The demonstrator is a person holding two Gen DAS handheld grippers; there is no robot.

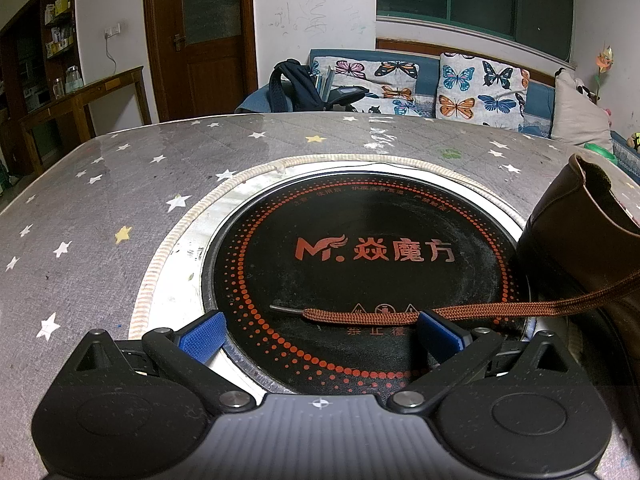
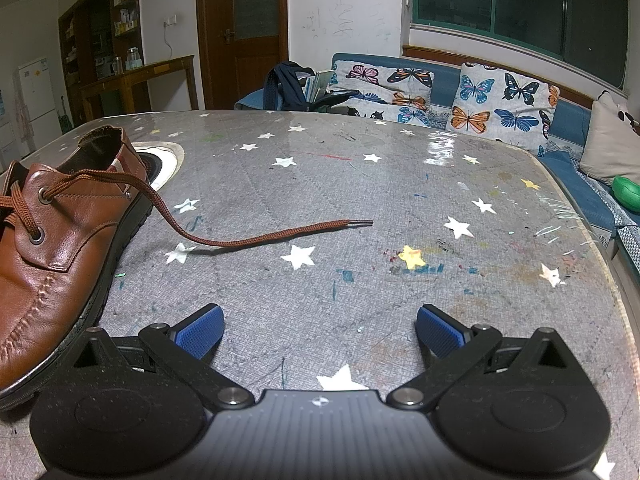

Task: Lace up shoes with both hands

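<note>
Grippers, left [image 1: 320,332] and right [image 2: 320,330], gape wide, empty; brown shoe [image 2: 60,240] trails loose laces [image 2: 260,236] on table [image 2: 360,184].

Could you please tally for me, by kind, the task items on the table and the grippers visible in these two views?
Brown leather shoe: 1
Loose brown lace ends: 2, one on the hotplate, one on the star-print tablecloth
Grippers: 2, left gripper and right gripper, both open and empty
Built-in hotplate: 1
Total: 6
</note>
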